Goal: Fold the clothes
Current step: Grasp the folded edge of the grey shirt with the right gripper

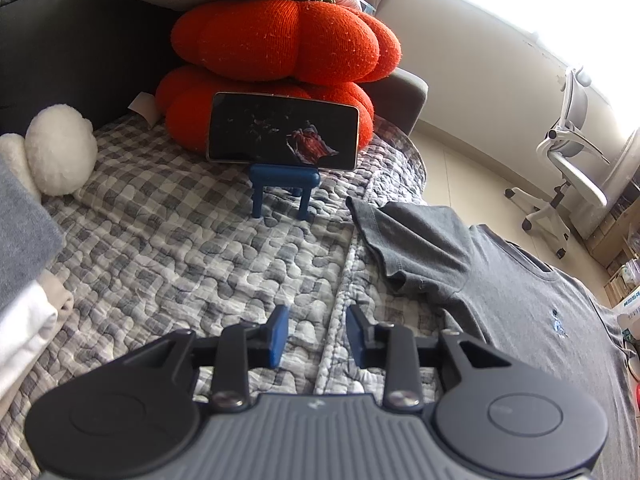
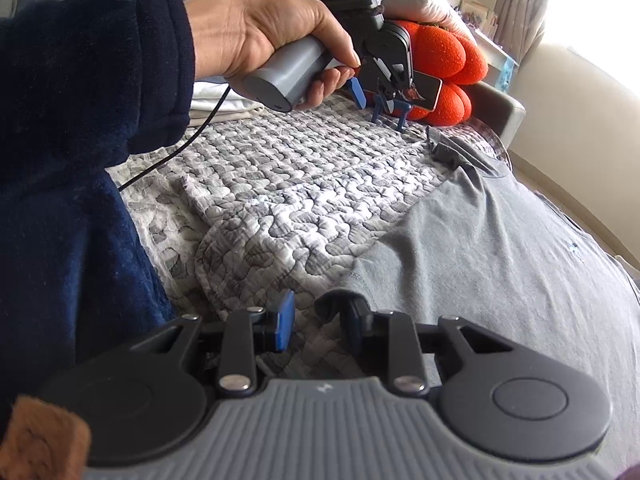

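The grey T-shirt [image 2: 500,248] lies flat on the quilted bed [image 2: 280,184], to the right of both claws. The right claw [image 2: 320,322], nearer, stands part-open at the shirt's hem corner, cloth draped over 1 finger, unpinched. The left claw [image 1: 316,334] hangs part-open, empty, over bare quilt.

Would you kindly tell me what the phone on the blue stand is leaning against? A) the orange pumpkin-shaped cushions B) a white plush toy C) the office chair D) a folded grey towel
A: the phone on its blue stand sits right in front of the stacked orange cushions on the quilt.
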Demonstrator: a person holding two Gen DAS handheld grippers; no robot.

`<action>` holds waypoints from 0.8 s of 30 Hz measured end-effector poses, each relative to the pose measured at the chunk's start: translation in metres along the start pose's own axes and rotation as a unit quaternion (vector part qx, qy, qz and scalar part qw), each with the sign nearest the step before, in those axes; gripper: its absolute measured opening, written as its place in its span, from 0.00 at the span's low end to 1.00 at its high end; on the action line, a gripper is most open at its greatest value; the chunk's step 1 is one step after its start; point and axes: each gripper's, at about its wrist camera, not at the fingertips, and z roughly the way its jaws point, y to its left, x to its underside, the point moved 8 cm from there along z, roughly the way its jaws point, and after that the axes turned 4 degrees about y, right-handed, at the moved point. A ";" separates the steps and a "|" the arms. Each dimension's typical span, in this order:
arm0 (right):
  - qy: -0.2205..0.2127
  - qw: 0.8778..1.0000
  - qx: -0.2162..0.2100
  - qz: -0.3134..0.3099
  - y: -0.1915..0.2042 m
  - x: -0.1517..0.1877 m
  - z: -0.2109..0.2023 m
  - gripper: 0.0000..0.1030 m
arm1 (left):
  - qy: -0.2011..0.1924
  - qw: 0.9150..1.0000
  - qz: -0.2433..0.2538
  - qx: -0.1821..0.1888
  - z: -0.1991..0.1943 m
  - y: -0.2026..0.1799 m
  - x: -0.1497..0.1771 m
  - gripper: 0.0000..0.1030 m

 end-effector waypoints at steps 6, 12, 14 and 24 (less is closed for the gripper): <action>0.015 1.000 0.012 -0.011 -0.002 0.002 0.003 0.31 | 0.001 1.000 0.005 0.001 0.000 -0.003 0.001 0.32; 0.011 0.999 0.030 -0.044 0.001 0.001 0.003 0.32 | 0.002 1.000 0.007 0.000 0.001 -0.003 0.001 0.32; 0.010 0.998 0.029 -0.047 0.001 0.000 0.002 0.32 | 0.003 1.000 0.006 0.001 0.001 -0.003 0.001 0.32; 0.015 0.999 0.026 -0.033 0.002 -0.002 0.003 0.36 | 0.006 1.000 0.014 0.003 0.002 -0.007 0.003 0.33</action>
